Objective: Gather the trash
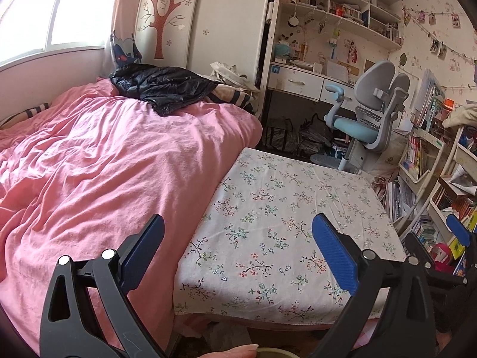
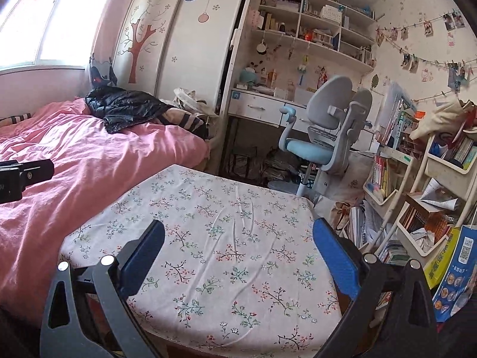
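Note:
No piece of trash shows on the floral-cloth table [image 1: 283,208] in either view [image 2: 226,238]. My left gripper [image 1: 238,247] is open and empty, held above the table's near left part, beside the pink bed. My right gripper [image 2: 238,247] is open and empty above the table's near edge. The right gripper's blue finger [image 1: 459,229] shows at the far right of the left wrist view. Part of the left gripper's body [image 2: 23,176] shows at the left edge of the right wrist view. A round rim [image 1: 274,353] with a fingertip on it peeks in at the bottom of the left wrist view.
A bed with a pink duvet [image 1: 89,164] lies left of the table, with a black jacket [image 1: 161,86] on it. A grey and blue desk chair [image 1: 366,113] stands behind the table before a desk and shelves [image 1: 328,15]. Crowded book racks [image 2: 432,185] stand on the right.

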The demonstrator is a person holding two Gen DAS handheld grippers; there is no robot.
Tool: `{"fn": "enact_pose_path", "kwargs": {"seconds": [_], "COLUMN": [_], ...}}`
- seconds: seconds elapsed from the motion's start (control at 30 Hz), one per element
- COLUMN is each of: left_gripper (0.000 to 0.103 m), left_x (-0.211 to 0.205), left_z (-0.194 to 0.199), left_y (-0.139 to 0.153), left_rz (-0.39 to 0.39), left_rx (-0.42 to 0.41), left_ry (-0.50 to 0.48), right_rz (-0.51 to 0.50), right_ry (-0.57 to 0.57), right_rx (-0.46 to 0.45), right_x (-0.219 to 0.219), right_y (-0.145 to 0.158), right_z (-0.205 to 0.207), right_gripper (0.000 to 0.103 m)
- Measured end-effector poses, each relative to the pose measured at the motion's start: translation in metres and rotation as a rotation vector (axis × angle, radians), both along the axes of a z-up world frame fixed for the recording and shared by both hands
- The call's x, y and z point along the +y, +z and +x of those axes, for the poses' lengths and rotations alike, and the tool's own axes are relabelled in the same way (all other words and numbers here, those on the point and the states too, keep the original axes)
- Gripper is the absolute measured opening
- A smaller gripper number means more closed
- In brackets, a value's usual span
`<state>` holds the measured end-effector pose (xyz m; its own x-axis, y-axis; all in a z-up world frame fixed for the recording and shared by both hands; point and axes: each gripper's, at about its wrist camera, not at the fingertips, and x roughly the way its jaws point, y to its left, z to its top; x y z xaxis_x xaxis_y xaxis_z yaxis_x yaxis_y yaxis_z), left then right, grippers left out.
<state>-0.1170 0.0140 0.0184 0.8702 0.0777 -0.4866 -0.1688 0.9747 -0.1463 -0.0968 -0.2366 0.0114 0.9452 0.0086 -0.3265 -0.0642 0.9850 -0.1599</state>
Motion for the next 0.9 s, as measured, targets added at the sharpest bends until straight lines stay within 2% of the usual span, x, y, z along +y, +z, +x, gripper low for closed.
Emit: {"fn": "enact_pose_path", "kwargs": {"seconds": [0.37,0.63,0.9], "left_gripper": [0.096,0.096,0.096], "left_x": [-0.01,-0.021,-0.024], "left_z": [0.0,0.0,0.0], "left_y": [0.0,-0.001,-0.001], "left_rz": [0.038,0.088,0.09], "left_rx": [-0.006,-0.006,-0.007], "left_ry": [-0.036,-0.067,-0.074], "right_rz": [0.086,0.091,0.091], "right_ry": [-0.069,-0.072,-0.069], "right_rx": [0.024,0.044,0.057], "right_x": [-0.015,-0.015,-0.015], "right_y": [0.001,-0.001,-0.002], "right_z": [0.004,0.006,0.006], "right_gripper": [0.095,0.095,0.095]}}
